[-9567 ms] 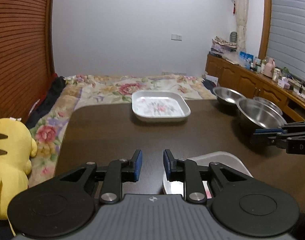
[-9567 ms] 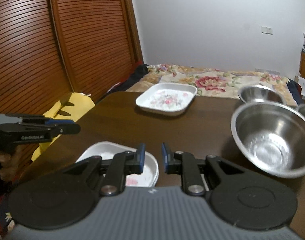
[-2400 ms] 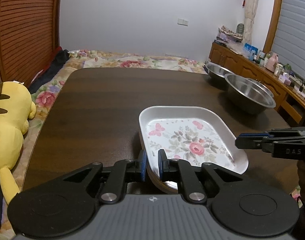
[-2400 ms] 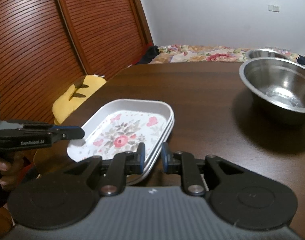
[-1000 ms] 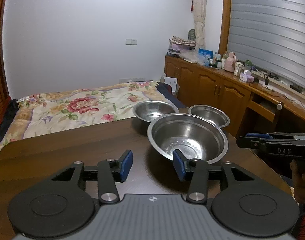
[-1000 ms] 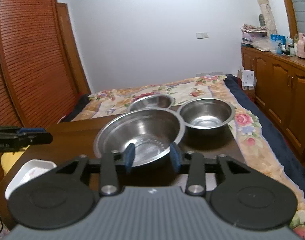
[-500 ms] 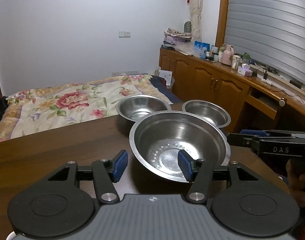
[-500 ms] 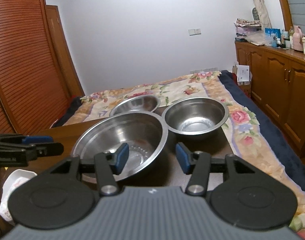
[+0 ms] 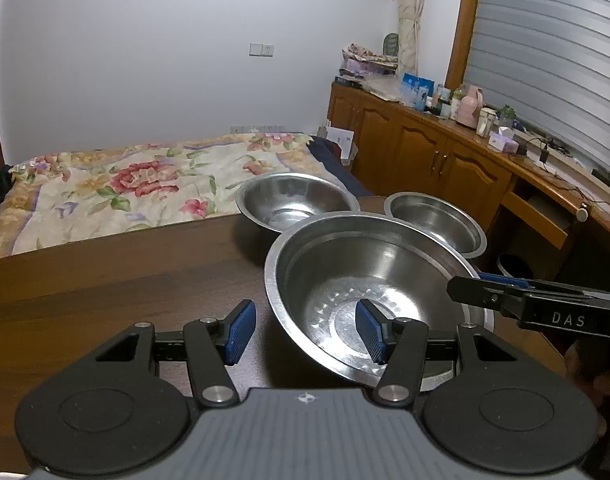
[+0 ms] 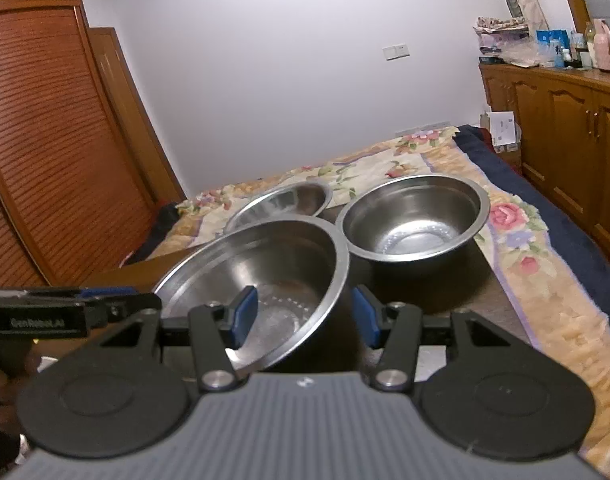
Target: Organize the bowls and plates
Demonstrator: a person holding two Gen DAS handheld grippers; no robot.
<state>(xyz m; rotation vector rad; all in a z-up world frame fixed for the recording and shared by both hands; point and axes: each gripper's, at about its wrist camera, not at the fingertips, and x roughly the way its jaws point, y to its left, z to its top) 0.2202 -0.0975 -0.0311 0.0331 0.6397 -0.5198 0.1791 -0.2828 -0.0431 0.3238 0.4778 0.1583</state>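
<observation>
Both my tongs, left and right, gape apart astride the big bowl's rim near the desk's far corner, three bowls unnested.

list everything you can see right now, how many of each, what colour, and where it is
large bowl: one, steel, nearest on the table, its rim between each gripper's open fingers
medium bowl: one, steel, far table edge by the bed
small bowl: one, steel, far right corner of the table
table: one, dark brown wood
bed cover: one, floral cream, beyond the table
cabinets: one run, brown wood, right wall, cluttered top
slatted doors: reddish brown, left wall
left gripper: black with blue pads, open
right gripper: black with blue pads, open
</observation>
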